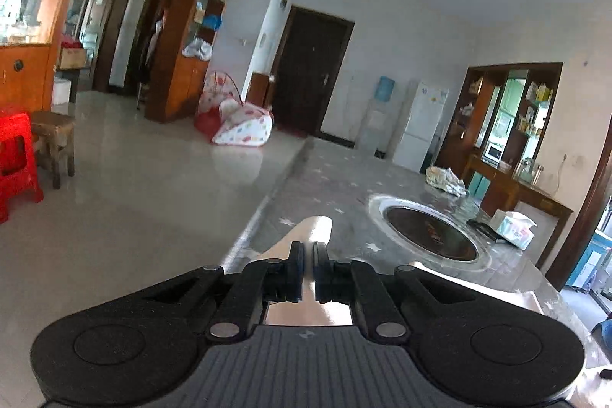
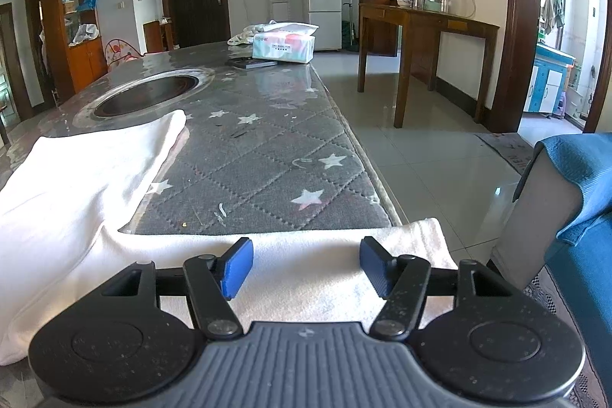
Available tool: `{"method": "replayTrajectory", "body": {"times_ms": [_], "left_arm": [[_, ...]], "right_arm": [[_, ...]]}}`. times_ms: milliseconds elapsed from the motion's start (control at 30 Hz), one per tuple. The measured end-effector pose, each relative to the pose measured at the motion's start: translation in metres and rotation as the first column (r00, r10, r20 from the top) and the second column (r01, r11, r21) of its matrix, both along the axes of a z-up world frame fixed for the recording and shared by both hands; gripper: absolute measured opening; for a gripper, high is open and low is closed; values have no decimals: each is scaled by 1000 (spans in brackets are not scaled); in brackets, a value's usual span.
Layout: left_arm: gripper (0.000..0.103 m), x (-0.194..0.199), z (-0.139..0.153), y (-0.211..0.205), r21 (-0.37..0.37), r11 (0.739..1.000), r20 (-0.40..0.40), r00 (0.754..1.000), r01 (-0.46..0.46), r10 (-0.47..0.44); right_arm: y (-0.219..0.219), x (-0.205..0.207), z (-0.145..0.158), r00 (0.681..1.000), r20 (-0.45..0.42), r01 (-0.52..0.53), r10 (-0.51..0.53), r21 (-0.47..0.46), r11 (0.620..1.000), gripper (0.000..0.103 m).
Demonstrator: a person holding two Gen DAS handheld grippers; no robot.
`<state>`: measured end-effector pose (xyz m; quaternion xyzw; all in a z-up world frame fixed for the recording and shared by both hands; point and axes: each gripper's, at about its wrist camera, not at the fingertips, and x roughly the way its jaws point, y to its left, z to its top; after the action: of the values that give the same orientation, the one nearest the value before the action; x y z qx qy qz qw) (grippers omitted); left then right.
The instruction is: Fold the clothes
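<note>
A white garment [image 2: 76, 186] lies spread on the near end of the grey star-patterned table [image 2: 267, 148], with one part reaching toward the round inset and a strip along the near edge. My right gripper [image 2: 306, 264] is open and empty, its blue pads [image 2: 239, 266] just above that near strip. In the left wrist view my left gripper [image 1: 309, 268] is shut on a fold of the white garment [image 1: 311, 230], which sticks out past the fingertips above the table's left edge.
A round dark inset [image 2: 149, 94] sits in the table's middle. A tissue box [image 2: 285, 44], a dark flat object [image 2: 250, 62] and a crumpled cloth [image 1: 445, 178] lie at the far end. A blue-draped chair [image 2: 573, 186] stands right; red stool [image 1: 15, 159] stands on the floor left.
</note>
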<state>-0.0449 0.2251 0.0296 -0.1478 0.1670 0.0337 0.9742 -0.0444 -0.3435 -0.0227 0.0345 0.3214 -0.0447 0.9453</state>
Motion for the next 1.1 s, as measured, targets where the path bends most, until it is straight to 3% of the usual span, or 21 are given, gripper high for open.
{"method": "replayTrajectory", "body": {"times_ms": [133,333,400,500,567,667,733,900,1000,1100], "left_arm": [[8,-11,-22,21,46,996,-70,994,-78,81],[10,-9,-50,37,139,970,-204,953,-199,225],[10,-16,-47,36,110,973,-212,952,-203,222],[10,-20,-37,19,66,990,-201,970,-128,139],[10,-19,-31,0,40,999,-185,982,-15,22],[12,-2,-29,-38,19,988,-190,971,151,-145],[12,13,-33,-58,37,976,-200,958,216,-205],[15,36,-52,-91,93,959,-267,934,269,-236],[17,34,-55,-86,137,956,-264,940,258,-216],[33,27,-50,-82,156,957,-254,947,243,-199]], "right_arm": [[1,0,-1,1000,0,-3,3,-3,1000,65],[1,1,0,1000,-5,-10,10,-4,1000,68],[1,1,0,1000,-6,-11,11,-4,1000,68],[2,2,0,1000,-9,-12,12,-8,1000,70],[4,3,0,1000,-10,-13,13,-12,1000,72],[5,3,-1,1000,-10,-14,14,-16,1000,72],[5,2,-1,1000,-11,-17,17,-15,1000,73],[3,1,0,999,-16,-34,33,-23,999,74],[2,0,2,999,-23,-31,30,-37,999,74],[4,-4,7,999,-20,-38,37,-52,998,74]]}}
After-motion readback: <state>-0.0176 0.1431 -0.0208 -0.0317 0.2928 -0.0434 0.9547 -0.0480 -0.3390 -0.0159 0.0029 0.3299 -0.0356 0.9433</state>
